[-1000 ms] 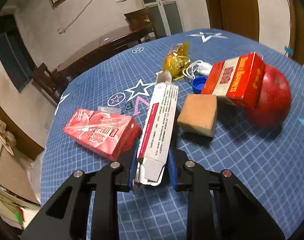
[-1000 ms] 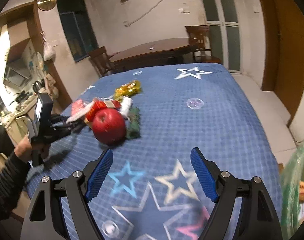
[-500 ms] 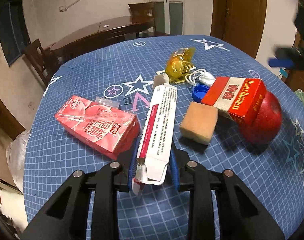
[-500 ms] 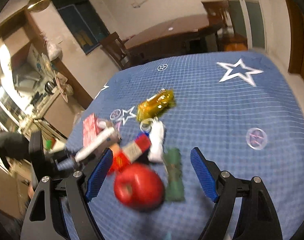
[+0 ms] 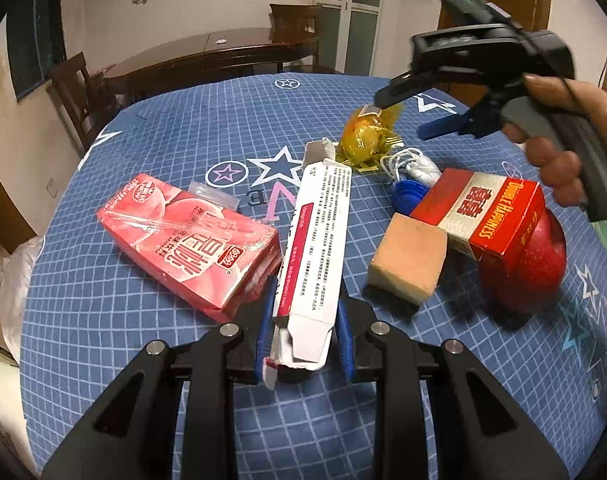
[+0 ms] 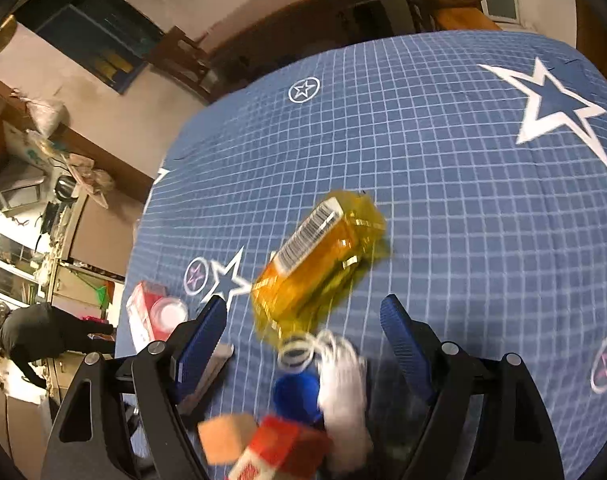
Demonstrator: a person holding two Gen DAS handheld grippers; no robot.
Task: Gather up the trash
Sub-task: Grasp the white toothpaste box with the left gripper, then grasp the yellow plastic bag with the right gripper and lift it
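My left gripper (image 5: 303,320) is shut on the near end of a long white carton (image 5: 317,248) with a red stripe, its far end over the blue star tablecloth (image 5: 163,140). My right gripper (image 6: 303,320) is open and empty, hovering above a yellow crinkled wrapper (image 6: 315,272), which also shows in the left wrist view (image 5: 367,136). In that view the right gripper (image 5: 439,128) hangs over the wrapper. A white crumpled bag (image 6: 343,384) and a blue bottle cap (image 6: 295,392) lie just below the right gripper.
A pink drink carton (image 5: 191,240) lies left of the white carton. A tan sponge block (image 5: 407,264), a red cigarette pack (image 5: 487,216) and a red apple (image 5: 539,268) lie to its right. A wooden table and chairs stand beyond the cloth.
My right gripper has swung in from the table's far side and now hovers open over the yellow wrapper. My left gripper still holds the white carton and has barely moved.
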